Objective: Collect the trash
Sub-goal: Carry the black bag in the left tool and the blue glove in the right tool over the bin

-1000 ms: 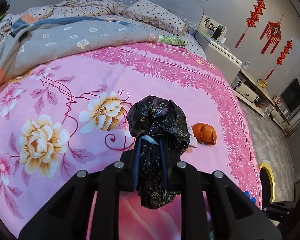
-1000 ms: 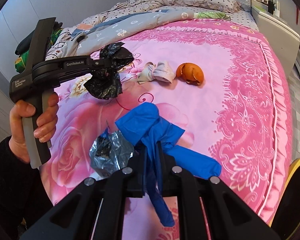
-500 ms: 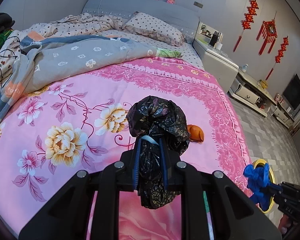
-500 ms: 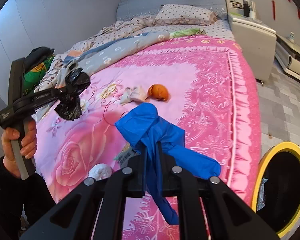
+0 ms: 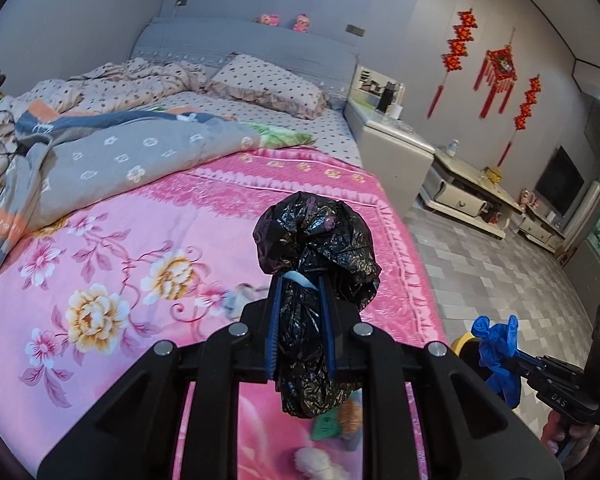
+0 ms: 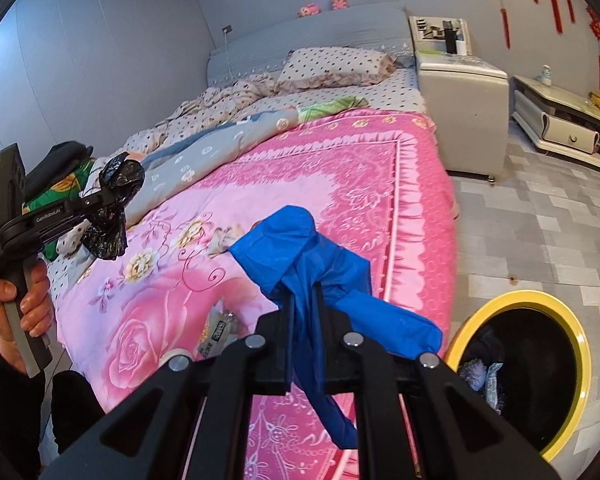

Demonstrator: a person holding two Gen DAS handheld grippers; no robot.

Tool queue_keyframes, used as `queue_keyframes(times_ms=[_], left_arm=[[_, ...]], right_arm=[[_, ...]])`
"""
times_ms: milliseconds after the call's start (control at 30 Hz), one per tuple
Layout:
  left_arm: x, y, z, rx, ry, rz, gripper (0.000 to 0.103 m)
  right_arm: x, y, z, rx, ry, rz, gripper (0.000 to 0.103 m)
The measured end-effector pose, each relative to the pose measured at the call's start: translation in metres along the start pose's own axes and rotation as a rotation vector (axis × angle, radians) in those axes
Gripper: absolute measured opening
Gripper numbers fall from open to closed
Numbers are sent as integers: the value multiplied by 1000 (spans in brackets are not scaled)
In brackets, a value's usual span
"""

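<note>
My left gripper [image 5: 300, 280] is shut on a crumpled black plastic bag [image 5: 320, 240], held up above the pink bed cover [image 5: 100, 240]. The right wrist view shows that same black bag [image 6: 116, 184] at the far left, in the left gripper [image 6: 110, 196] gripped by a hand [image 6: 20, 300]. My right gripper [image 6: 303, 292] is shut on a blue glove [image 6: 300, 248], which hangs over the bed's right edge. A yellow-rimmed bin [image 6: 572, 332] stands on the floor at the lower right, with some trash inside. In the left wrist view the blue glove [image 5: 496, 348] appears at the lower right.
More scraps lie on the bed: a crumpled tissue [image 6: 220, 240], a printed wrapper [image 6: 220, 328] and small pieces [image 5: 332, 428] near the front edge. A grey quilt [image 5: 120, 160] and pillow [image 5: 268, 84] cover the bed's far half. A white nightstand [image 6: 464, 112] stands beside the bed on grey floor tiles [image 6: 540, 232].
Both grippers have risen and swung to the right, away from the bed's middle, each keeping its load. The yellow-rimmed bin has come into the right wrist view; the orange peel is now hidden.
</note>
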State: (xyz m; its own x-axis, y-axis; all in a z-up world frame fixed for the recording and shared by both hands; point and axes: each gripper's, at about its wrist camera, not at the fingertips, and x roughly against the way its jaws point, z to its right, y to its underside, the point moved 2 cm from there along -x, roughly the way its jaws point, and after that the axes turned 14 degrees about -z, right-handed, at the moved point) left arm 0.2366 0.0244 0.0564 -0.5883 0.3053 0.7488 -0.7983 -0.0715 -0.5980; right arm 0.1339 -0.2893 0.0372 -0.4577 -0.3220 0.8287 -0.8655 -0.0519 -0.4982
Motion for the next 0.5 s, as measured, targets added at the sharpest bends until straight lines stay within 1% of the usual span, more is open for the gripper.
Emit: queue_keyframes(times_ms=[300,500], left_arm=[[-6,1,85,-95,101,-10,17],[-28,12,141,-163,156,-48,17]], right_arm=[[32,5,48,-74,47,58,7],[44,16,80,-128,78,61,7]])
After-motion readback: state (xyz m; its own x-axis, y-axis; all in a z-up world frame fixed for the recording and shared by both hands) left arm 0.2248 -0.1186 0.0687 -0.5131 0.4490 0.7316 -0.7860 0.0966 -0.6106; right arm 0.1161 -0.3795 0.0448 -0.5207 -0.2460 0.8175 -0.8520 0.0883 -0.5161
